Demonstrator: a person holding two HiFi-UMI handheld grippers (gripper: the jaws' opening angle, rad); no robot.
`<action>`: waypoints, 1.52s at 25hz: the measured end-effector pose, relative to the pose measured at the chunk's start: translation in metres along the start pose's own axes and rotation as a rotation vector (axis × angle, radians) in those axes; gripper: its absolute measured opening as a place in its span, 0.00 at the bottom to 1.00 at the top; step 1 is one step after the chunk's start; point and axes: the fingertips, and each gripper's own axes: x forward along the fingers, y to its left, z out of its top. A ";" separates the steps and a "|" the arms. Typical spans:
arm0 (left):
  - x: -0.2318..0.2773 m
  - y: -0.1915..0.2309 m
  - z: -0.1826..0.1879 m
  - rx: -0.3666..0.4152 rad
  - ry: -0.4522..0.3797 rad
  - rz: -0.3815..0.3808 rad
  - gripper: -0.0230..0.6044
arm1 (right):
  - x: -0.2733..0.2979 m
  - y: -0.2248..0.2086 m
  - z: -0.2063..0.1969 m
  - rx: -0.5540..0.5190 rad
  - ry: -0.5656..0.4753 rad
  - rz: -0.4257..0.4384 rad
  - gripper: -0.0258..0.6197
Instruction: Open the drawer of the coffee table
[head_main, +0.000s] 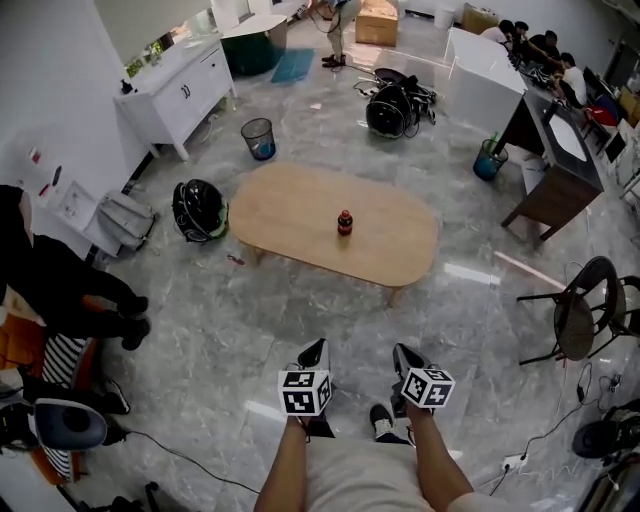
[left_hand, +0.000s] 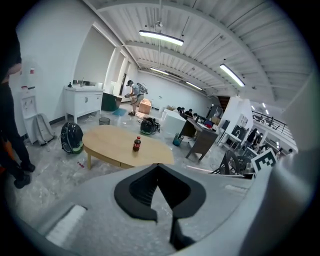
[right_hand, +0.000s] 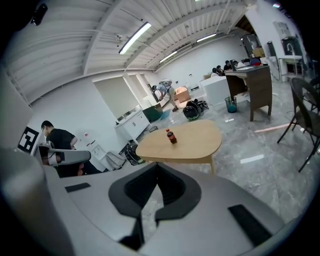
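Jaws meet on left gripper (left_hand: 158, 166), right gripper (right_hand: 157, 165); coffee table (head_main: 290, 212) drawer indistinct.

Head cam steep-down; gripper cams low, far; shared: coffee table (head_main: 300, 210)

jaws black | housing (left_hand: 95, 210) grey | marker cube (head_main: 304, 391) black-white | shorts (head_main: 360, 480) beige | shoe (head_main: 381, 423) dark

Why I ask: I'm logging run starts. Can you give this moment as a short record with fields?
table: oval wooden coffee table, ahead on the floor
on table: one upright bottle
drawer: none seen pulled out
left gripper: jaws together, empty, short of the table
right gripper: jaws together, empty, short of the table
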 end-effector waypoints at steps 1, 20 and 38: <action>0.003 0.010 0.002 -0.004 0.006 -0.011 0.05 | 0.006 0.006 -0.002 -0.001 0.000 -0.011 0.06; 0.111 0.121 -0.033 0.246 0.236 -0.203 0.05 | 0.049 -0.024 -0.062 0.203 -0.015 -0.206 0.06; 0.247 0.112 0.022 0.311 0.167 -0.133 0.05 | 0.137 -0.098 -0.047 0.094 0.189 -0.179 0.06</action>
